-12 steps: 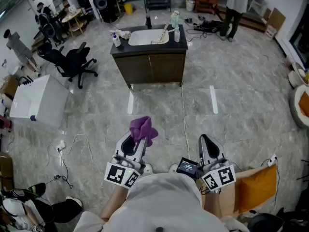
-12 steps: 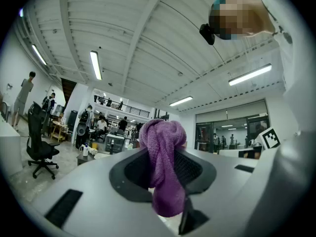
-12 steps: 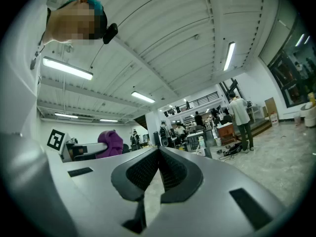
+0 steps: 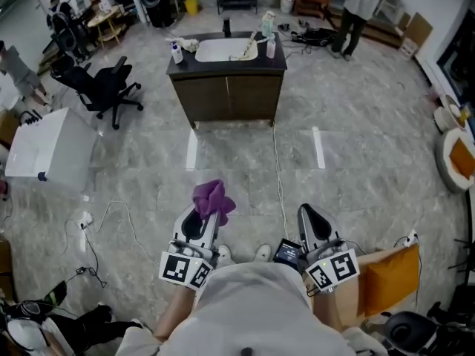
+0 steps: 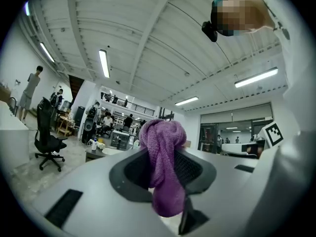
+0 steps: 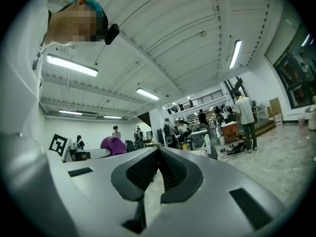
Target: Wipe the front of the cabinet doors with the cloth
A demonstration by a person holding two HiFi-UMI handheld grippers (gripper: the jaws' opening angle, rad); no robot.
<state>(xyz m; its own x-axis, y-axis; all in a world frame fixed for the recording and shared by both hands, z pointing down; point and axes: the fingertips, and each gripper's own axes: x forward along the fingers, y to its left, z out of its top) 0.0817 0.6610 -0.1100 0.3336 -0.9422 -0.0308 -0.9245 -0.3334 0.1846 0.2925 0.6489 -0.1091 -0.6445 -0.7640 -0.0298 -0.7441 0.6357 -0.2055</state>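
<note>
**Cloth clamped in left gripper, cabinet well ahead, not reached**

Head view: left gripper is closed on the purple cloth. The cloth bunches up past the jaw tips. Right gripper sits just right of it at about the same height, jaws pressed together with nothing in them. The cabinet, dark doors facing the person, stands well ahead of both grippers and slightly left of the right one. A white sink is set in its top, with bottles round it. A cable runs over the floor from the cabinet back toward the grippers. Black office chair and a white box are far off to the left of the left gripper. An orange bag is close on the right of the right gripper.

Left gripper view: cloth is pinched between the jaws, a knotted lump on top and a fold hanging below.

Right gripper view: right gripper has its jaws meeting at the tips, empty. The cloth shows off to its left.
</note>
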